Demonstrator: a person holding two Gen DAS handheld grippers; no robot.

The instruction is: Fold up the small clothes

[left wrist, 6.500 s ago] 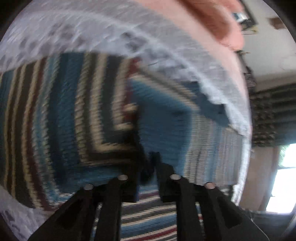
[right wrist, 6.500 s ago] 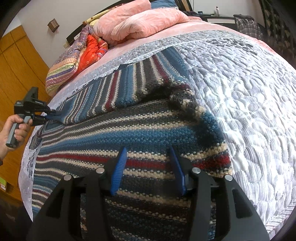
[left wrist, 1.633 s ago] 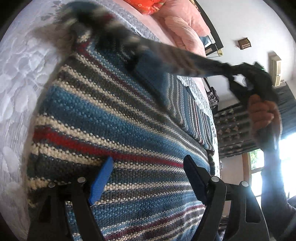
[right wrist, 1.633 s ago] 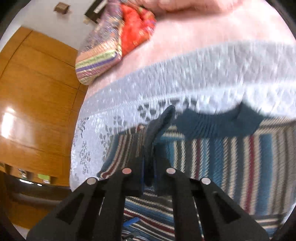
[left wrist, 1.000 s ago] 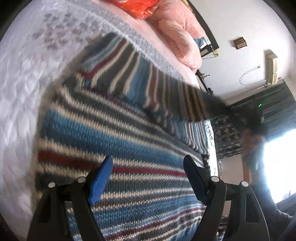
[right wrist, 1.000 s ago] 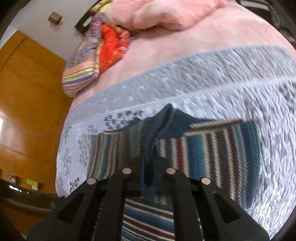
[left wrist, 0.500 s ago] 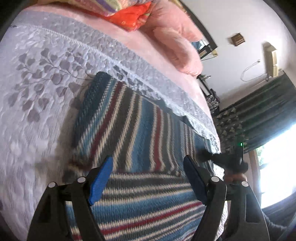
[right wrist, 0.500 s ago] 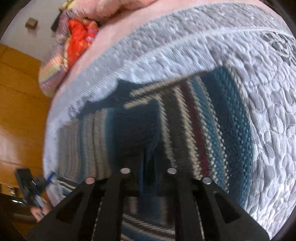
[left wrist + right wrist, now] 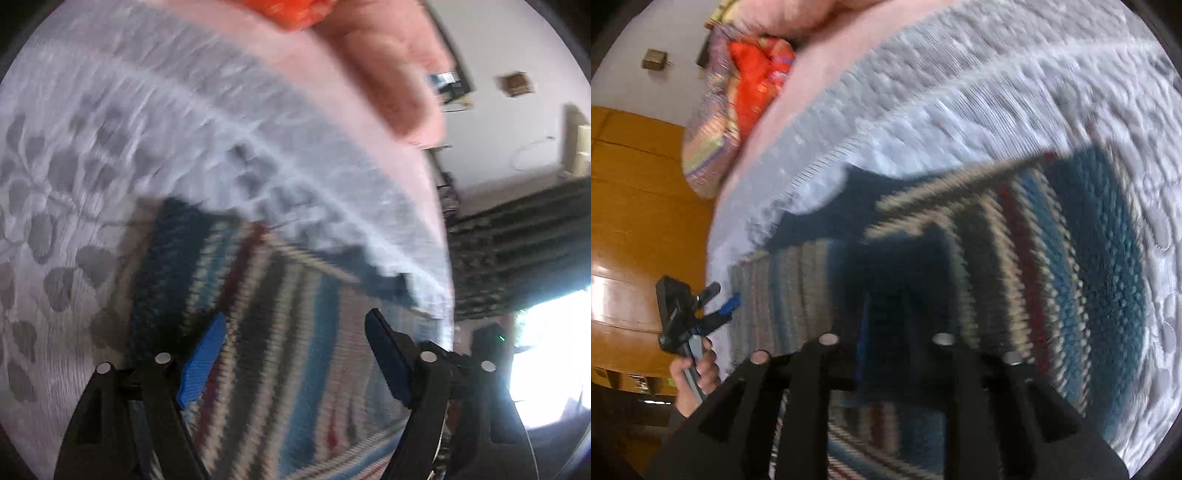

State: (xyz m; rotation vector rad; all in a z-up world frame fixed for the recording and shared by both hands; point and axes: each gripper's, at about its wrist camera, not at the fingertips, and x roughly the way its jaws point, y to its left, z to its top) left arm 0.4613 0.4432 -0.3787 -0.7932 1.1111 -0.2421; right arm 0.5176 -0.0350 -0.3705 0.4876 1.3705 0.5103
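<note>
Left wrist view: left gripper point(image 9: 295, 354) jaws spread wide, nothing between them, hovering over striped knit sweater point(image 9: 266, 317) lying flat on grey quilted bedspread point(image 9: 92, 155). Pink pillow point(image 9: 384, 74) beyond. Frame blurred.

Right wrist view: right gripper point(image 9: 886, 317) over dark blue part of sweater point(image 9: 1015, 236); jaws lost in blur and shadow, cannot tell if clamped. Left gripper point(image 9: 716, 302) at bed edge, held in hand point(image 9: 692, 376), jaws apart.

Black tongs point(image 9: 295, 354), blue pads point(image 9: 201, 363), silver screws
</note>
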